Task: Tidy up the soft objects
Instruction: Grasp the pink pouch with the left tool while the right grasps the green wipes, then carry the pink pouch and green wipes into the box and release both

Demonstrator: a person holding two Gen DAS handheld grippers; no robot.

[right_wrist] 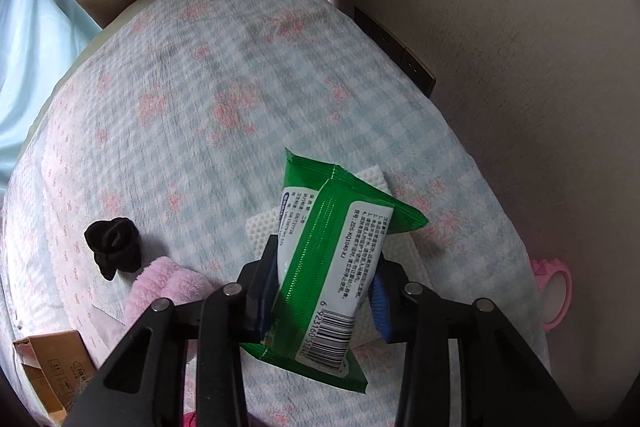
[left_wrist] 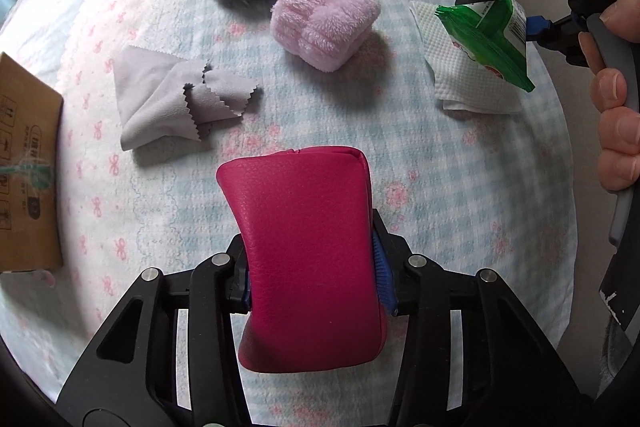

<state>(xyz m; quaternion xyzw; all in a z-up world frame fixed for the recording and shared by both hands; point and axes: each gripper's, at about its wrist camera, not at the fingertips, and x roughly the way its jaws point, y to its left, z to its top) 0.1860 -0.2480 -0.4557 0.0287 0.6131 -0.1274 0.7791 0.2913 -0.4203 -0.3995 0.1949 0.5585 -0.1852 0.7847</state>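
Soft magenta leather pouch (left_wrist: 308, 255), clamped between the blue pads of the left gripper (left_wrist: 316, 275), hangs above the blue-checked floral bedspread (left_wrist: 440, 167), while the right gripper (right_wrist: 324, 301) pinches a green wet-wipe packet (right_wrist: 328, 267) over a white embossed paper towel (right_wrist: 262, 227).

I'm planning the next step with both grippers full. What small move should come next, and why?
Probably carry the pink pouch left toward the cardboard box. The left gripper is clamped on the pouch, the right gripper on the green wipes pack, and the box sits at the bed's left edge, nearest the left one.
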